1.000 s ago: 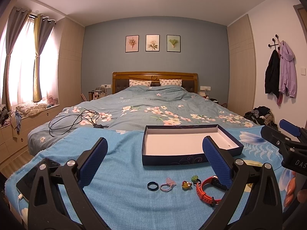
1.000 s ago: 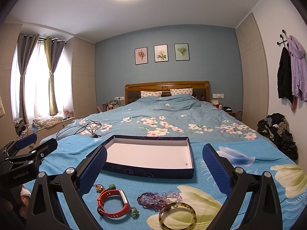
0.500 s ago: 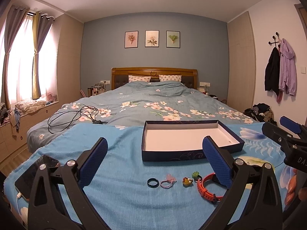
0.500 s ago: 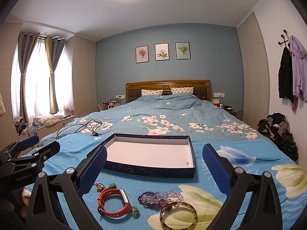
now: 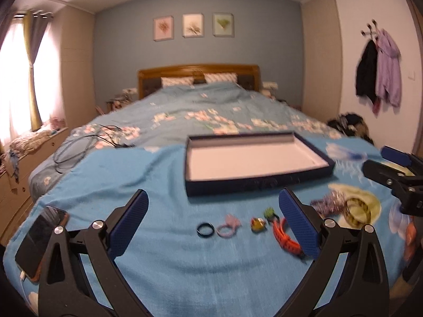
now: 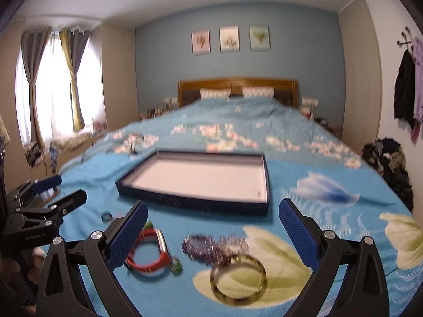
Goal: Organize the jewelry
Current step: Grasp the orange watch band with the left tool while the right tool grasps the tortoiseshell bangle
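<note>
Jewelry pieces lay unsorted on the bed; navy shallow cardboard box (image 6: 201, 200) was seen empty; left claw (image 5: 214, 227) and right claw (image 6: 212, 233) were held open, nothing gripped.

This is a bedroom in a home: a wide bed (image 6: 238, 132) with a floral blue quilt fills the middle, its wooden headboard (image 6: 238, 85) and two pillows (image 6: 235, 93) at 12 o'clock against a blue wall hung with three framed botanical prints (image 6: 230, 38). At 9 o'clock a bright window is dressed with grey and yellow curtains (image 6: 70, 79) above a low ledge heaped with laundry, and tall beige wardrobe panels flank the far wall. At 3 o'clock jackets (image 5: 378, 74) hang from wall hooks over a pile of clothes (image 6: 388, 163) on the floor.
</note>
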Demonstrator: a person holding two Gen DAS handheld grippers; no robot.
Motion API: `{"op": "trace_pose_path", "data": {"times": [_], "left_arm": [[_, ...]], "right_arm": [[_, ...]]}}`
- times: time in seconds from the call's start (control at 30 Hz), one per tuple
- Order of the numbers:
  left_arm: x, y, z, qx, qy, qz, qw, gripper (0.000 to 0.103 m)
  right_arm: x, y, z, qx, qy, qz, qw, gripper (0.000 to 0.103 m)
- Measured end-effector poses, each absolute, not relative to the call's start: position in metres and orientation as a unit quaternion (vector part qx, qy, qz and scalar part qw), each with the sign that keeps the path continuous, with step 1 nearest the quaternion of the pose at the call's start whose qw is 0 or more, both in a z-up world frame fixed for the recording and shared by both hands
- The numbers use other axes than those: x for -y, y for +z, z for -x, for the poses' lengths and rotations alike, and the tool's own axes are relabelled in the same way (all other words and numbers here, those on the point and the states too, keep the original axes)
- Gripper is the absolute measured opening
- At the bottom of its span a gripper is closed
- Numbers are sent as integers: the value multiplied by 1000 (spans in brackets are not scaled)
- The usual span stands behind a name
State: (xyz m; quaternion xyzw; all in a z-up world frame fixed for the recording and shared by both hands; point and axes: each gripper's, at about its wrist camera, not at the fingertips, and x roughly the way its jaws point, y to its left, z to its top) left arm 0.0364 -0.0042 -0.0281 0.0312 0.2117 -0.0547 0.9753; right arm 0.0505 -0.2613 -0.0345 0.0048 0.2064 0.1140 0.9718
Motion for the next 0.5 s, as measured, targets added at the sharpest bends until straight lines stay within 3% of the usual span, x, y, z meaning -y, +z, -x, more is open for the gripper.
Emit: {"op": "trace_pose_path", "data": {"times": [0.13,0.23,0.4,0.5], "left_arm": [[21,-37,-39,-229,-97,-60,967,97],[34,-43,-40,-238,-129,-77,960,92],[54,-51,-48,-264,-194,-89,941,71],[61,-55,-57,-279,-221,-93,930,54]], "right_arm": [[262,-49,-57,-262,131,-4,956,96],[267,-59,-61,-293,138,-12,946,89],[284,-70,-65,-329,126,-28,936,75],[291,-72,-67,-339,124,-38,932,68]]}}
